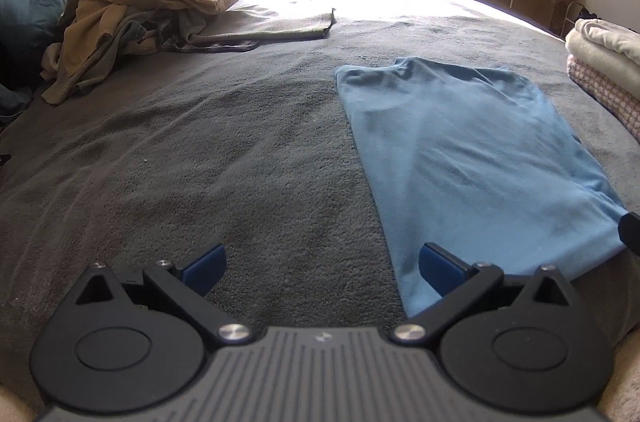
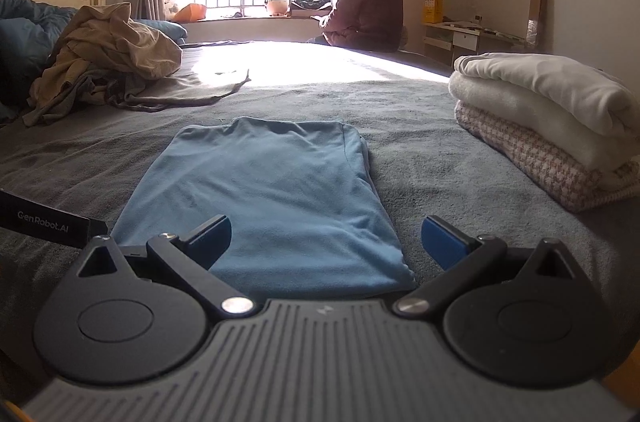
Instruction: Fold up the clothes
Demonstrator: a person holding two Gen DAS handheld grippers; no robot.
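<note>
Directly ahead of the right gripper [image 2: 326, 244], jaws apart, lies the half-folded blue shirt [image 2: 272, 190]; left gripper [image 1: 322, 268] likewise apart; unfolded clothes pile [image 2: 104, 58] remains.

The left gripper [image 1: 322, 270] hangs wide apart over the grey bed cover [image 1: 200, 150]; its right finger [image 1: 442, 268] overlaps the blue garment's [image 1: 472, 150] near-left edge.

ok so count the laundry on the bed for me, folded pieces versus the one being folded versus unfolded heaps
Folded pieces in the stack: 3
Blue garment laid flat, partly folded: 1
Unfolded heap: 1, pieces inside cannot be counted
Total: 5
</note>
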